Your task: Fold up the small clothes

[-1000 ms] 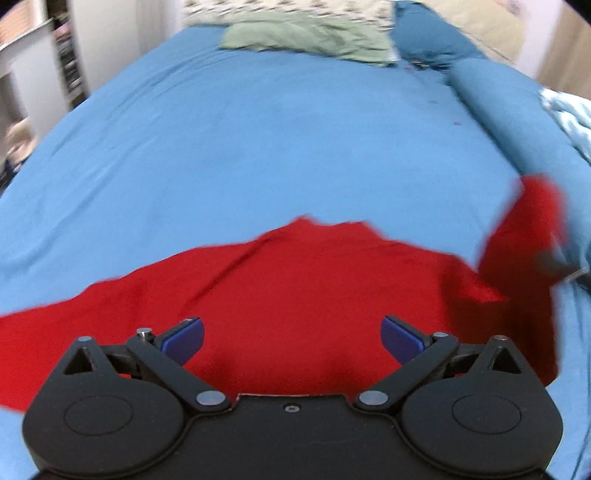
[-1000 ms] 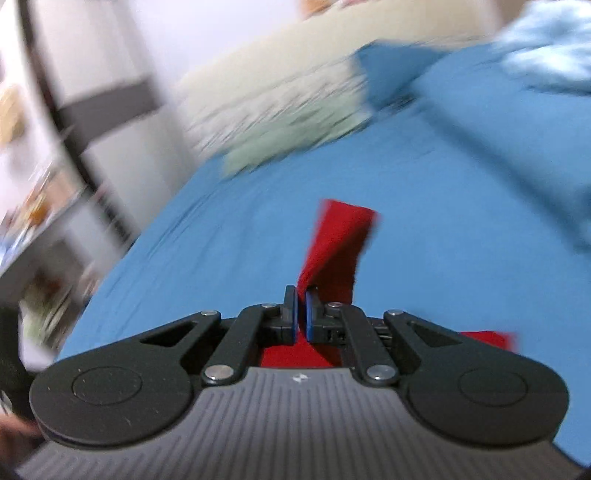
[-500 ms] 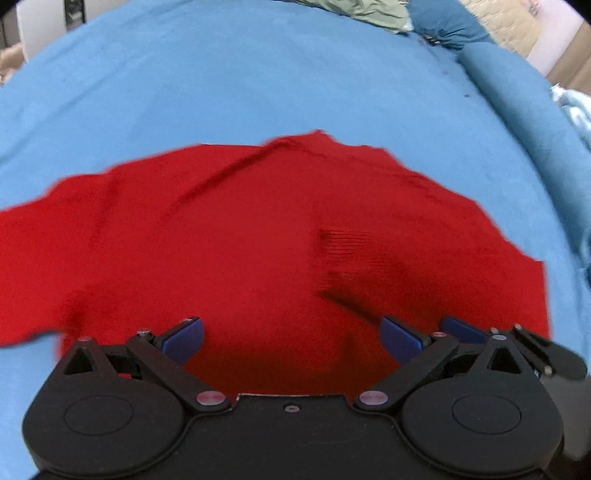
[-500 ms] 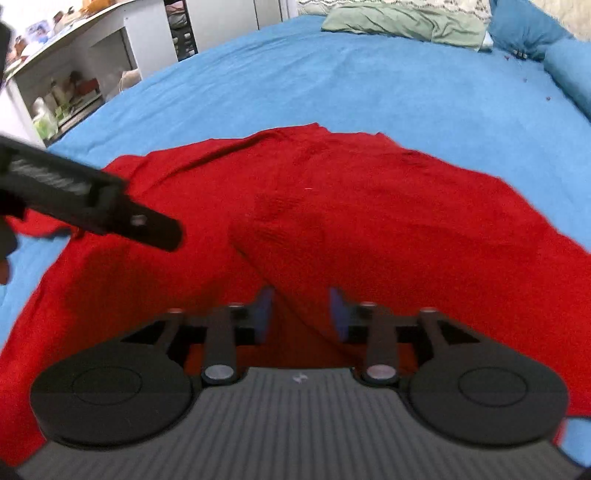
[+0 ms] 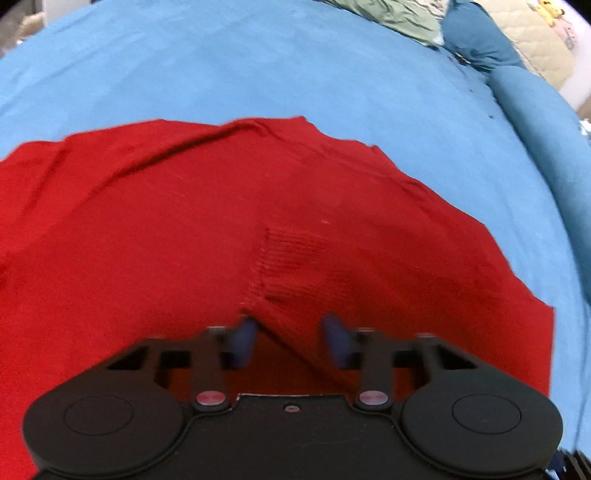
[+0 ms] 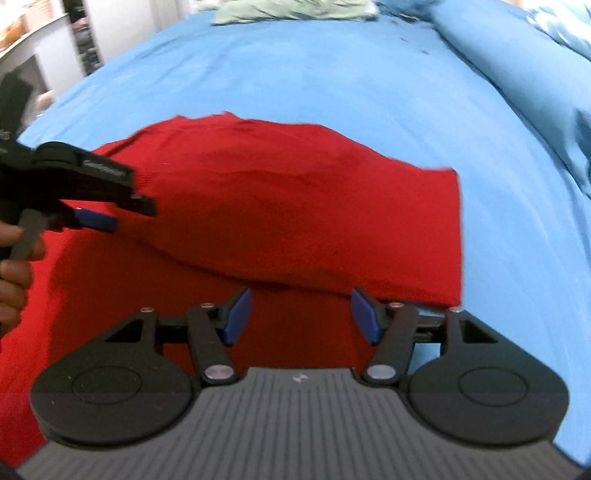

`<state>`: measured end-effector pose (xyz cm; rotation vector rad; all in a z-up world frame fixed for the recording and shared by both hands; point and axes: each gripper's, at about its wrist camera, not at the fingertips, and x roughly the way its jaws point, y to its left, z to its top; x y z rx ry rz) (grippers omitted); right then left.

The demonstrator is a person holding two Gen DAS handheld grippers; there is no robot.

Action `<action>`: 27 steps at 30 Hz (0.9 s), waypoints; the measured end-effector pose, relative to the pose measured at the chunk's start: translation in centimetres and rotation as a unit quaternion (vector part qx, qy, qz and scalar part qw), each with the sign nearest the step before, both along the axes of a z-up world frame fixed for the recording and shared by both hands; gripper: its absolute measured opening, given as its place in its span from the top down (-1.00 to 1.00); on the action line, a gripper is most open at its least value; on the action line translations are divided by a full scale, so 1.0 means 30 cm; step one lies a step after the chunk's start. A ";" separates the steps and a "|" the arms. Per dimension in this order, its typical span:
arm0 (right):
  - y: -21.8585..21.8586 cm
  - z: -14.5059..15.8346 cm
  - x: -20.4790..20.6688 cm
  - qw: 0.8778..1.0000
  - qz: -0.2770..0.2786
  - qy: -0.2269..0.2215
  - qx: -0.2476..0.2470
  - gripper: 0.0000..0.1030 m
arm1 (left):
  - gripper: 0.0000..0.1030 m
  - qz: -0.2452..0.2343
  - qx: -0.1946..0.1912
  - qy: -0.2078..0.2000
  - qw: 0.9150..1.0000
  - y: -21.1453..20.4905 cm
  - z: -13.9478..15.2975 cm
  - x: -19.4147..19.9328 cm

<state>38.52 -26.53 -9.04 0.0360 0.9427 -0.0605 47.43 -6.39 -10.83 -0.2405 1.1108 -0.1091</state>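
A red knit garment (image 5: 166, 229) lies spread on the blue bed sheet (image 5: 258, 66). One part is folded over its body, and the ribbed cuff (image 5: 291, 254) lies in the middle. My left gripper (image 5: 290, 339) sits low over that cuff. Its jaws are closing with a ridge of the red fabric between the blue pads, which still stand apart. In the right wrist view the folded flap of the garment (image 6: 295, 206) ends just beyond my right gripper (image 6: 301, 314). Those jaws are opening with only flat red cloth beneath them. The left gripper's pad (image 6: 96, 221) shows at the left, held by a hand (image 6: 14, 266).
A green cloth (image 5: 391, 14) and a dark blue pillow (image 5: 476, 40) lie at the head of the bed. A long blue bolster (image 5: 546, 122) runs along the right side. Shelving (image 6: 22, 55) stands beyond the bed's left edge.
The right gripper lowered, let go of the raised red sleeve and opened; the sleeve now lies folded over the body. The left gripper sank onto the garment and its wide jaws narrowed.
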 end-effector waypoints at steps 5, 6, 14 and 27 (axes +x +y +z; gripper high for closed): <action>-0.025 -0.026 -0.014 0.996 -0.076 0.008 -0.046 -0.77 | 0.92 0.012 -0.018 -0.031 0.999 0.013 0.054 0.024; -0.026 -0.030 -0.015 0.994 -0.089 0.006 -0.058 -0.85 | 0.92 0.010 -0.019 -0.047 0.999 0.016 0.087 0.025; -0.048 -0.092 0.053 0.990 -0.118 0.009 -0.080 -0.86 | 0.92 0.042 0.012 -0.159 0.986 0.153 0.312 0.052; -0.054 -0.076 0.149 0.987 -0.075 -0.028 -0.143 -0.83 | 0.92 0.090 0.044 -0.179 0.979 0.347 0.302 -0.015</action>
